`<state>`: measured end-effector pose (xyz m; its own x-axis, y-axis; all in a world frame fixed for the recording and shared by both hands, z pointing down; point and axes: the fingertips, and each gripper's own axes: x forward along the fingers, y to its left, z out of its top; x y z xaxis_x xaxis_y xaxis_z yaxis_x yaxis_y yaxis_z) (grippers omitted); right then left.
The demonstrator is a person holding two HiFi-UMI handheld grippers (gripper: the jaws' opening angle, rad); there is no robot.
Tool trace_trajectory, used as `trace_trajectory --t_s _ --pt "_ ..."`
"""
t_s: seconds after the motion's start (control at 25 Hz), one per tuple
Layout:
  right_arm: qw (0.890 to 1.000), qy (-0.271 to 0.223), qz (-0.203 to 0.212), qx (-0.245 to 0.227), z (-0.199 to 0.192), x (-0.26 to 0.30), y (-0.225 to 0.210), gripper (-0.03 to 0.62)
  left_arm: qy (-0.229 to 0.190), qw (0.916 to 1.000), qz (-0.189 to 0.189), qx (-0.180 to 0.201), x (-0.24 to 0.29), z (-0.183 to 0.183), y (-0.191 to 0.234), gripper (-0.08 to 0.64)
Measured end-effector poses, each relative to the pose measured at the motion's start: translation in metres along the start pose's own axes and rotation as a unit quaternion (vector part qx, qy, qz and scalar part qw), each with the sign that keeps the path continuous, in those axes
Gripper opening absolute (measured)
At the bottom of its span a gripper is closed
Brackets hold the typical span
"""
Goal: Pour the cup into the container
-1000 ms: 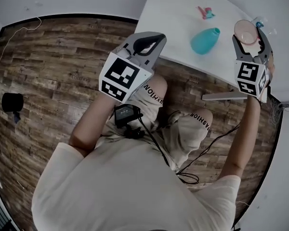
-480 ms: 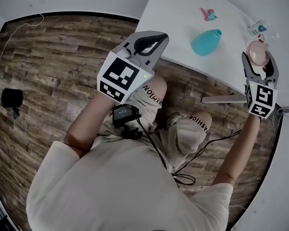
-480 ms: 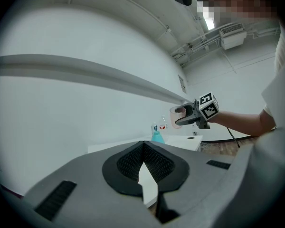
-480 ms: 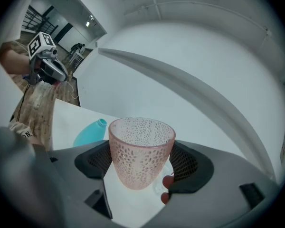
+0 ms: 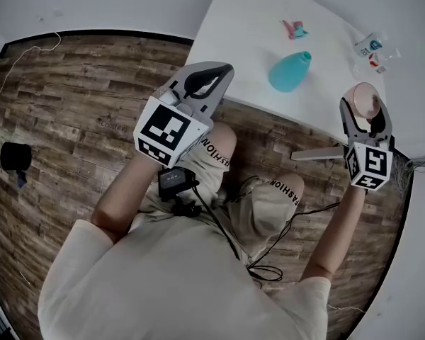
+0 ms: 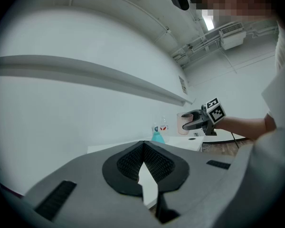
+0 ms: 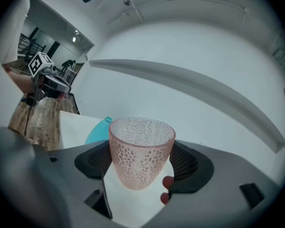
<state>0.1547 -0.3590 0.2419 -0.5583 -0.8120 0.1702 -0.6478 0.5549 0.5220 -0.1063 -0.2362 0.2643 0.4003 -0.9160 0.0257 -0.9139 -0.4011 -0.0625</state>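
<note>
While our right gripper (image 5: pixel 365 109) squeezes pink cup (image 5: pixel 362 98), left gripper (image 5: pixel 225 67) has 2 jaws touching; blue container (image 5: pixel 289 73) sits on table (image 5: pixel 244 20).

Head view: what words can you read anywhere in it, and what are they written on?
"FASHION": on the left leg of the person's shorts.
"FASHION": again on the right leg.
Two small bottles: their labels are too small to read.
Left gripper and right gripper: square black-and-white markers only, no letters.
Pink cup: no print.
</note>
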Motion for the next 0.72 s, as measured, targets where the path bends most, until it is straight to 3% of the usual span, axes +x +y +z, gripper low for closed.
trace_trajectory --t_s 0.72 --pt "0.994 -0.047 0.032 0.098 -0.011 -0.005 0.004 0.374 0.005 0.9999 -0.011 0.006 0.018 -0.006 -0.015 0.012"
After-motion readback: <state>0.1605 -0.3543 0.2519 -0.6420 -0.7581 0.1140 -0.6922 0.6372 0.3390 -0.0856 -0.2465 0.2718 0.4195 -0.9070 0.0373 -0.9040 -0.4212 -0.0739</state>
